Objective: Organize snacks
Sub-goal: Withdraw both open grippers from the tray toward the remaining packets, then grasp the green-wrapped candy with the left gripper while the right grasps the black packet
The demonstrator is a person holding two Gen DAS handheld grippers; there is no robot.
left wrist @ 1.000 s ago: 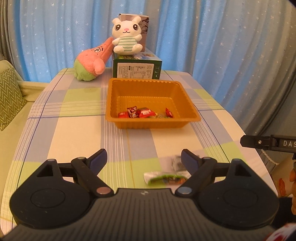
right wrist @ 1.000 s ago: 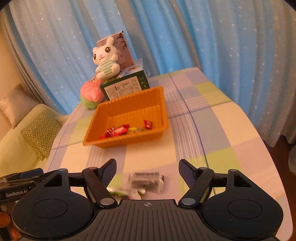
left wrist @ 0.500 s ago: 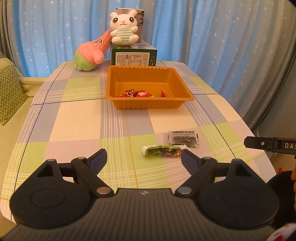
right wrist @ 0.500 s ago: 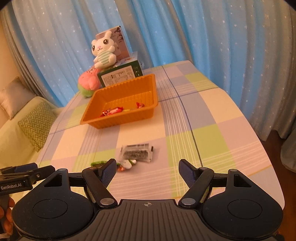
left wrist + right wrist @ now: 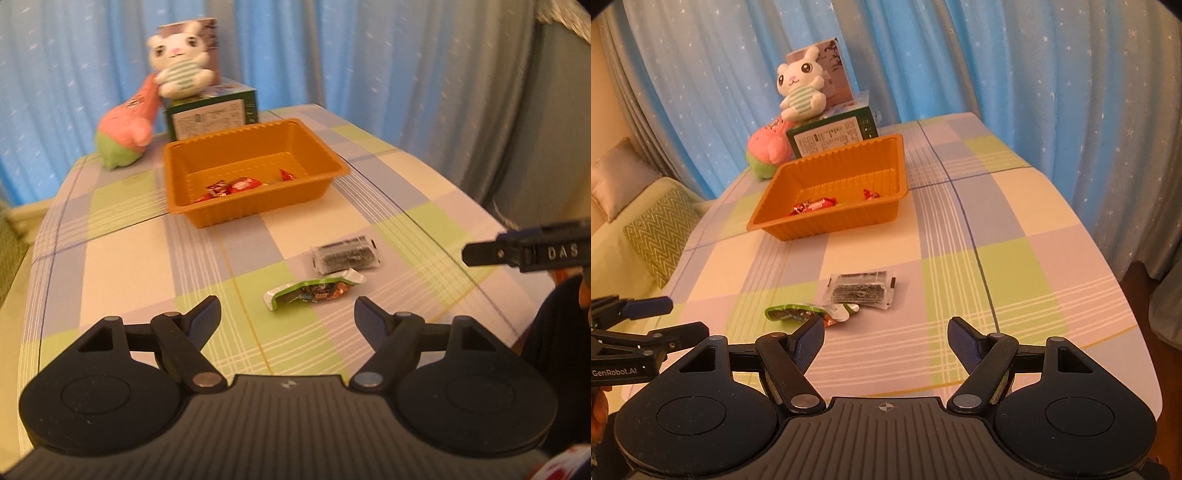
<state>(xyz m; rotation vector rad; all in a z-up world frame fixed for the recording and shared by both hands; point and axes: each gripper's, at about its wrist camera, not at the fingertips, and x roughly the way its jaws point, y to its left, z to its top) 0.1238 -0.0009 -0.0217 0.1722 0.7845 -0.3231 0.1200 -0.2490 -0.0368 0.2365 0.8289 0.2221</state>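
Snacks on the table numbered two in the left wrist view: green packet (image 5: 314, 291) and dark packet (image 5: 345, 254), at twelve o'clock from the left gripper (image 5: 287, 313), whose empty jaws had just been closing. Right wrist view: right gripper (image 5: 885, 336) gaped empty, both packets at eleven o'clock; orange tray (image 5: 849, 221) held three red candies (image 5: 812, 205).

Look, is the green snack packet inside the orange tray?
No, the green snack packet lies on the tablecloth, well in front of the orange tray, beside a clear packet.
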